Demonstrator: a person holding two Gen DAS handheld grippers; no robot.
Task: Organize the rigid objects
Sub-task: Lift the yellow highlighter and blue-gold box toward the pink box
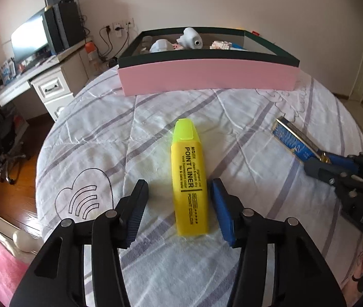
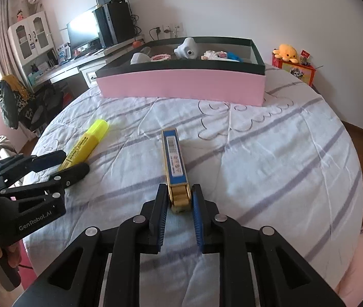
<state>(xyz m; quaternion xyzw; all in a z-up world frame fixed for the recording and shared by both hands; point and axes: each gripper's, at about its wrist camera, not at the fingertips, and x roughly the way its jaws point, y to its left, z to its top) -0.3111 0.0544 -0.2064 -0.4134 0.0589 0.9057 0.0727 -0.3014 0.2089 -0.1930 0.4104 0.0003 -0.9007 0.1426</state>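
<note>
Handling two stiff, light items on the bed (image 1: 99, 133), short of the pink box (image 1: 207, 76).

We read the left tongs (image 1: 180, 192) as spread, straddling the yellow highlighter (image 1: 189, 176) without pressing it; its smooth plastic barrel is likely slippery, so we would grip mid-barrel across the flat sides. The right tongs (image 2: 180, 199) sit nearly pressed together around the gold end of the blue-and-gold narrow box (image 2: 175, 158); whether the pads bite we cannot tell. Thin card may crush.

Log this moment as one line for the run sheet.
left gripper: open, straddling yellow highlighter | right gripper: shut on blue-gold pack | pink box: beyond both
</note>
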